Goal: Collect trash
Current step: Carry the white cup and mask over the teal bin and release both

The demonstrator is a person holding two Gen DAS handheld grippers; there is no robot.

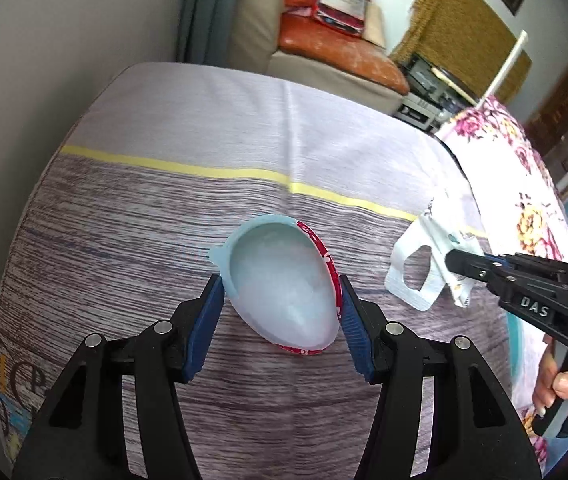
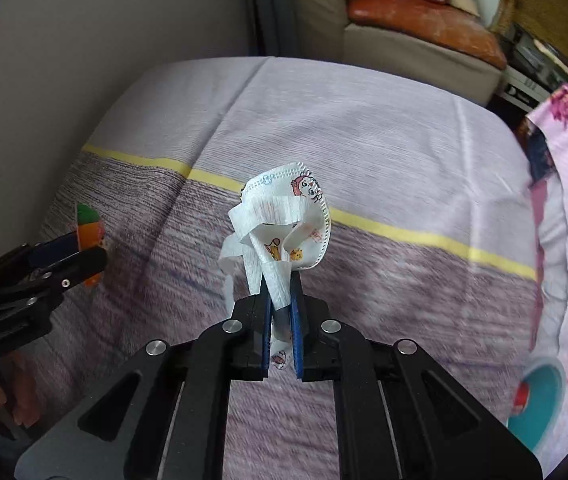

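I have two pieces of trash in hand. In my left gripper (image 1: 282, 294) sits a squashed plastic cup (image 1: 284, 284), pale blue inside with a red printed outside, its mouth facing the camera; the blue pads (image 1: 214, 304) press on its two sides and it is pinched into an oval above the striped tablecloth (image 1: 164, 240). From the right wrist view the same gripper (image 2: 84, 254) shows at the left edge with the cup's orange and green print (image 2: 90, 226) between its tips.

My right gripper (image 2: 282, 300) is almost fully closed, with only a narrow gap between the pads, and it clamps a crumpled child's face mask (image 2: 284, 220), white with cartoon prints, which stands up beyond the fingertips over the cloth's yellow stripe (image 2: 424, 236). The left view shows that gripper (image 1: 460, 266) coming in from the right with the mask (image 1: 424, 268) hanging from it, ear loop open.

At the right edge of the table lies a floral cloth (image 1: 524, 168), and a teal bowl (image 2: 540, 400) lies near the lower right. A beige sofa with an orange cushion (image 1: 336, 48) stands beyond the table.
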